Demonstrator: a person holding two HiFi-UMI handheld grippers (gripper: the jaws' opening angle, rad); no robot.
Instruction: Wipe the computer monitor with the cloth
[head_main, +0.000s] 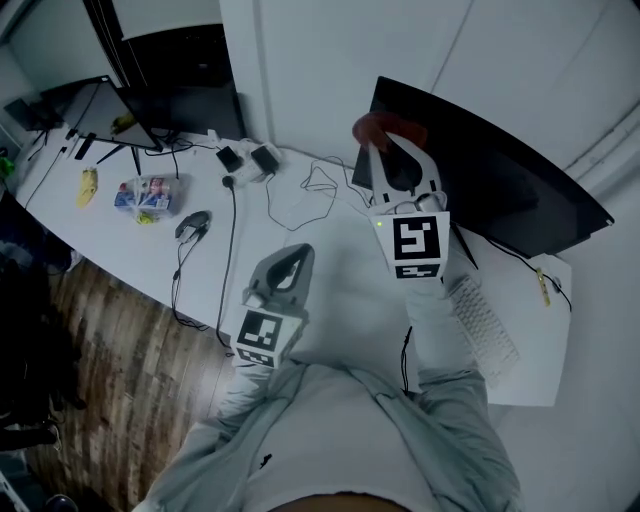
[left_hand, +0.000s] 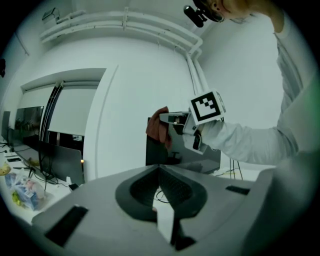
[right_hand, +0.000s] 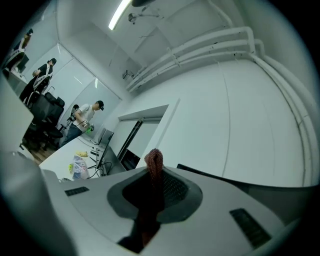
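The black computer monitor (head_main: 490, 175) stands at the desk's back right, its screen dark. My right gripper (head_main: 387, 142) is raised at the monitor's left edge, shut on a red cloth (head_main: 372, 127). In the right gripper view the cloth (right_hand: 153, 164) sticks up out of the jaws, with the monitor (right_hand: 280, 197) just behind. From the left gripper view the cloth (left_hand: 157, 127) lies against the monitor (left_hand: 182, 155). My left gripper (head_main: 298, 254) hovers low over the desk, shut and empty, its tips (left_hand: 160, 168) pressed together.
A white keyboard (head_main: 483, 320) lies right of my arm. Cables (head_main: 300, 195), two adapters (head_main: 250, 158), a mouse (head_main: 192, 224), a snack bag (head_main: 147, 193) and a banana (head_main: 88, 185) sit to the left. A second monitor (head_main: 110, 112) stands far left. People (right_hand: 82, 117) stand beyond.
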